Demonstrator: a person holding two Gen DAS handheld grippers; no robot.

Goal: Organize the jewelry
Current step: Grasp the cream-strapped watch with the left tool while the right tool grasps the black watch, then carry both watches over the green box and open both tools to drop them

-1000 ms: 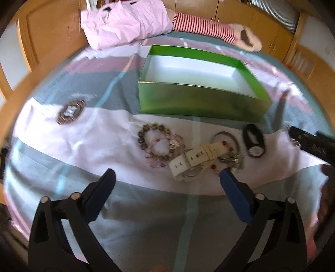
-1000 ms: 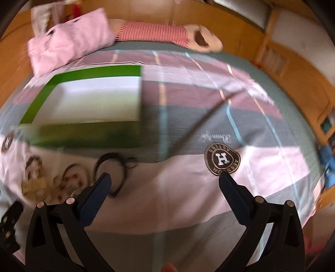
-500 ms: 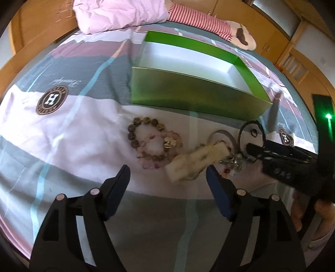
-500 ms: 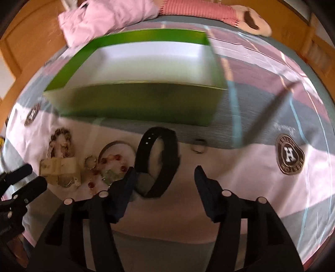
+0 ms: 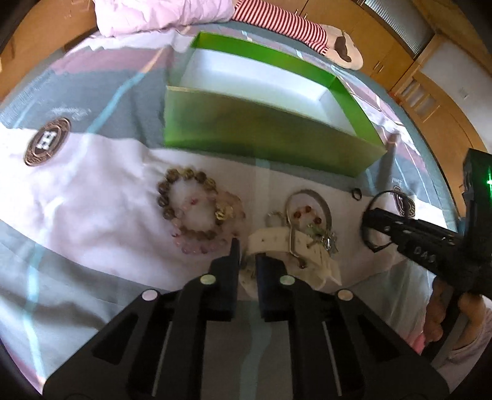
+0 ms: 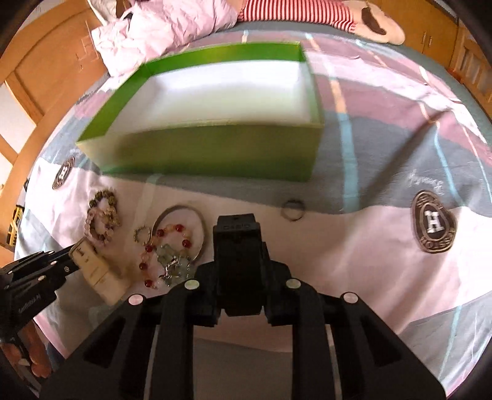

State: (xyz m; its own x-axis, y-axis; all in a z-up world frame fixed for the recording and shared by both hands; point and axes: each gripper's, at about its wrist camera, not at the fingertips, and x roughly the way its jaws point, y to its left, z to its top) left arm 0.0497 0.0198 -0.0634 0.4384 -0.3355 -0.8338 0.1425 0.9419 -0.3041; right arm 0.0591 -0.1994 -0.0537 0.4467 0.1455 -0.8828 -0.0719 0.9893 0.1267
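Home bedroom. Work surface is bed with grey, pink and white striped cotton bedspread [image 6: 384, 147] bearing round embroidered "H" crests [image 6: 433, 223]. Crumpled pale pink quilt [image 5: 160, 15] and red-and-white striped plush pillow [image 5: 286, 21] at far edge. Honey-coloured wooden wardrobe doors [image 5: 384, 37] and wooden panelling [image 6: 46, 77] surround bed.

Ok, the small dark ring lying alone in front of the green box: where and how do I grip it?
Grip the small dark ring across its band, coming straight down from above. It lies flat on the bedspread, so one finger should go inside the hoop and one outside. Nothing crowds it.
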